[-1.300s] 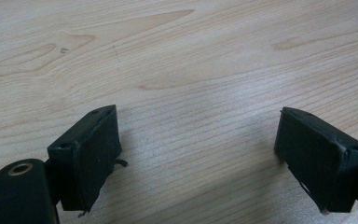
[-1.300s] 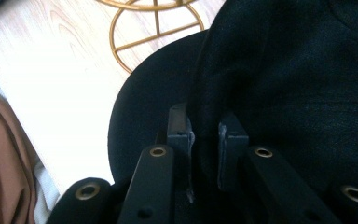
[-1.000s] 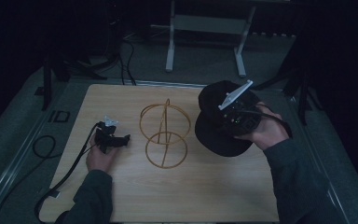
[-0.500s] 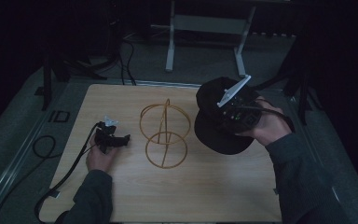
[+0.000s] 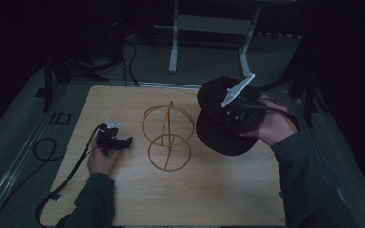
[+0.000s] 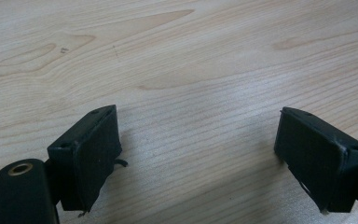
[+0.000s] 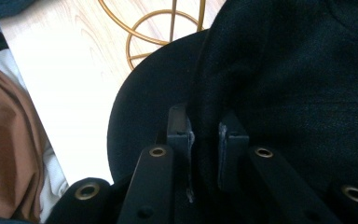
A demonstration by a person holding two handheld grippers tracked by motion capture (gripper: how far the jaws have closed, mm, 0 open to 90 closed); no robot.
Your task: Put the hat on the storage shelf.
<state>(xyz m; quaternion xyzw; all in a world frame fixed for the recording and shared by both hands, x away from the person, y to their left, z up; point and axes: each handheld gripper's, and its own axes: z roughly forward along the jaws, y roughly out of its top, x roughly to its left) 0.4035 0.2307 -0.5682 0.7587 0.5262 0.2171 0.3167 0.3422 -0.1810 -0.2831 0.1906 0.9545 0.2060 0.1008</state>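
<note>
Right tool (image 5: 228, 121) is clamping a fold of the black cap (image 5: 218, 128), jaws nearly closed with the fabric pinched between them (right gripper view shows the cloth running up between the two pads (image 7: 179, 128)). The cap is being held up over the right side of the desk (image 5: 123, 97), brim pointing down-left, just beside the gold wire stand (image 5: 167, 137), apart from it as far as the high view tells. The stand is sitting upright mid-desk, a ring base with arched hoops above.

Left tool (image 5: 115, 140) is resting low on the desk, left of the stand, jaws standing wide apart and holding nothing; bare wood grain is showing between its pads (image 6: 91, 154).

Judging the work in hand as getting the cap onto the stand.

Risks from here:
- The grip is only taking a thin fold near where the brim meets the crown, so the cap is likely hanging heavy on one side; a quick swing could be pulling the fabric out of the jaws.
- The stand looks light and nothing is bracing it (the left tool is away from it), so the brim catching a hoop could be tipping or sliding it.
- Letting go off-centre could be leaving the cap sliding off the top hoop.
</note>
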